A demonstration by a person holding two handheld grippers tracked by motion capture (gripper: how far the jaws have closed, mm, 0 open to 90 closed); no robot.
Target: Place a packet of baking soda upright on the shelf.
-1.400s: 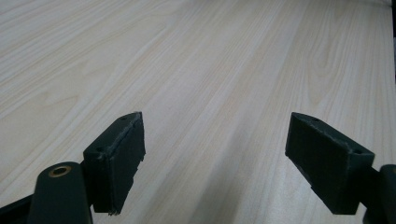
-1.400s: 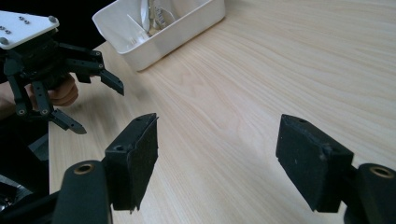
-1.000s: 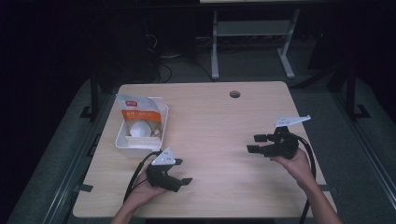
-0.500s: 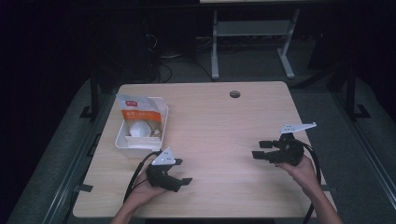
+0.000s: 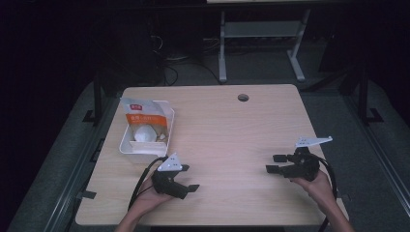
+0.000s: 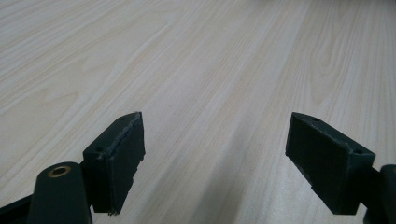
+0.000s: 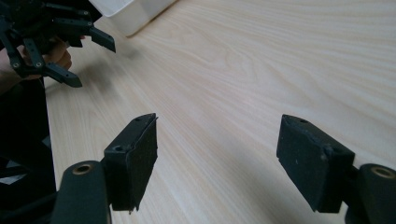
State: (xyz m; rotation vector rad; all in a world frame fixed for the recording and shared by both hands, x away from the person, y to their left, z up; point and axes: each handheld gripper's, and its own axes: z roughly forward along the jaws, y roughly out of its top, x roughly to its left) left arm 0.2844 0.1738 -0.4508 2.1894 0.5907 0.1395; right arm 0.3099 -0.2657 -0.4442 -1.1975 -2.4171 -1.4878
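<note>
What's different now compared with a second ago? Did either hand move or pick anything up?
The right gripper drew back toward the person and the table's near edge, open and empty. Nothing was picked up. The left gripper, also open, and the white tray with its packet stayed put.

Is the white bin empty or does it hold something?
Holds something: the bin contains an orange-and-white bag and a white round item.

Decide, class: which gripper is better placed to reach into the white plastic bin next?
Probably left. The left gripper sits just in front of the white plastic bin holding the orange-and-white pouch, jaws open. The right gripper is open too, but across the wooden table.
</note>
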